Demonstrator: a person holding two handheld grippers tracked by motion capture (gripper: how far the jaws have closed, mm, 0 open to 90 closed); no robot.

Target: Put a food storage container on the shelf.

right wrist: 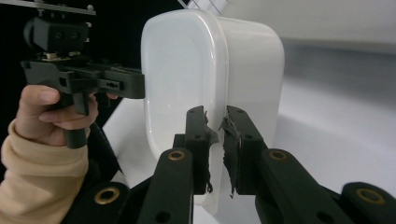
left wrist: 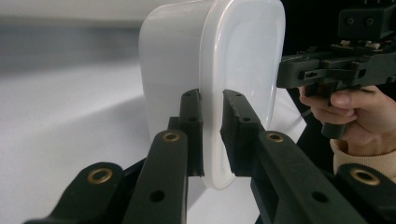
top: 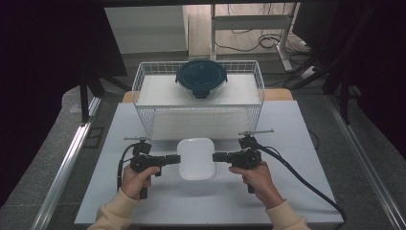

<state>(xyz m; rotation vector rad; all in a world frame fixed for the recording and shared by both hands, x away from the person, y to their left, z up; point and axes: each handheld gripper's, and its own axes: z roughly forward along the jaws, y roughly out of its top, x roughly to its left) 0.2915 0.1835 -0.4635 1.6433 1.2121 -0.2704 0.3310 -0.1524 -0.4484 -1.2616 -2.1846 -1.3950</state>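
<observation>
A white rounded-rectangle dish (top: pixel 196 160) hangs level between my two grippers over the front of the white tabletop. My left gripper (top: pixel 178 159) comes in from the left and is shut on the dish's left rim. In the left gripper view its pads (left wrist: pixel 194 121) pinch the rim of the dish (left wrist: pixel 233 60). My right gripper (top: pixel 215 156) is shut on the opposite rim. The right gripper view shows its worn pads (right wrist: pixel 198 135) clamping the edge of the dish (right wrist: pixel 187 70), with the left gripper (right wrist: pixel 135 86) beyond it.
A white wire basket (top: pixel 143 81) stands at the back of the table, holding a round glass container with a dark blue lid (top: pixel 201 76). Black cables (top: pixel 297 177) trail from both grippers. Bare white tabletop (top: pixel 287 201) lies to either side.
</observation>
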